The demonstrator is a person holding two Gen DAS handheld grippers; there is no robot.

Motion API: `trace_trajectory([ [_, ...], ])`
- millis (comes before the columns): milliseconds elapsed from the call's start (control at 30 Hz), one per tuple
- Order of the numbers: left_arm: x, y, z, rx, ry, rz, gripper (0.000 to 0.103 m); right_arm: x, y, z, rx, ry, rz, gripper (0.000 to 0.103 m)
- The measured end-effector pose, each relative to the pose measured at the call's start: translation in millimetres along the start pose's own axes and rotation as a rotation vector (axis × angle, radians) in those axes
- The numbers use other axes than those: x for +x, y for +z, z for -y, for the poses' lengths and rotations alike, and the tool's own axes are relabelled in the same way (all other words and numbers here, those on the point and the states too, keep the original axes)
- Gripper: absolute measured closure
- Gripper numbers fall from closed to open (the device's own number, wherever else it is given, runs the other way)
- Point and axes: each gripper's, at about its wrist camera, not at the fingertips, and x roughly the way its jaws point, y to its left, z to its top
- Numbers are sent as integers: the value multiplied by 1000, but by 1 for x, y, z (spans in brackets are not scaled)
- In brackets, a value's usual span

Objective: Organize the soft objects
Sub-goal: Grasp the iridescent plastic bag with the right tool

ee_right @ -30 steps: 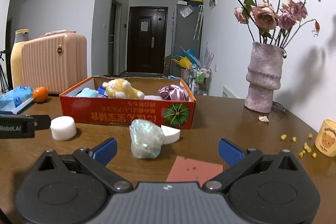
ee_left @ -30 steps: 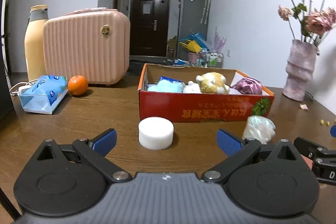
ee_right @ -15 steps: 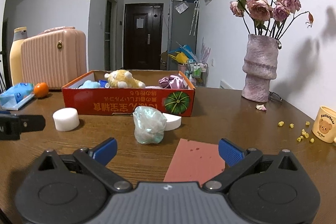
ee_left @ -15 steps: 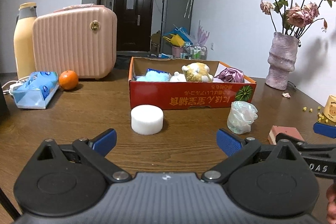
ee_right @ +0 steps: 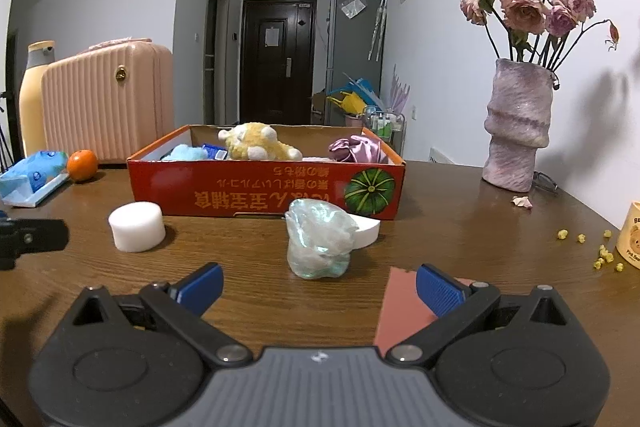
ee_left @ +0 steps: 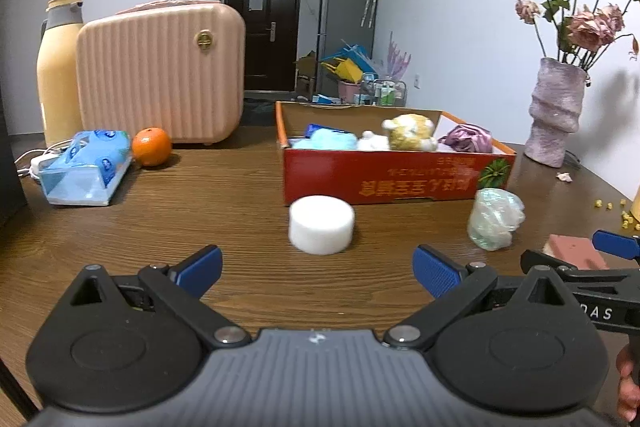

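While several soft toys already lie in the red box (ee_left: 396, 183), I judge I am at the approach step, with nothing picked up yet. My left claw (ee_left: 318, 273) hangs low over the table (ee_left: 200, 219), fingers spread wide and empty; the white foam puck (ee_left: 321, 224) sits just ahead, between them. My right claw (ee_right: 318, 285) is likewise wide apart and level, with the crumpled plastic bag (ee_right: 318, 243) straight ahead and a pink sponge (ee_right: 404, 311) under its right finger. Next I would ease forward and close gently, since both will squash.
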Motion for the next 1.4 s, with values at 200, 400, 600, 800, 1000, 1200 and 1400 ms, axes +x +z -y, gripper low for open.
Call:
trace_trajectory([
  [200,5,2,-20,-5,28,-5,0,27,10,-6,51,-36,-22,2],
  [400,10,4,-34,-24,47,-15,0,64,20,-9,100,-67,-80,12],
  [600,16,5,-41,-43,63,-26,0,92,26,-11,117,-88,-126,20],
  [800,18,5,-42,-41,69,-27,0,114,31,-11,134,-100,-162,31],
  [1000,21,5,-41,-33,75,-27,0,128,33,-8,146,-91,-194,54],
  [1200,22,4,-41,-33,79,-29,0,123,32,-12,124,-56,-178,63],
  [1400,24,4,-43,-37,87,-31,0,108,32,-18,89,-34,-126,64],
])
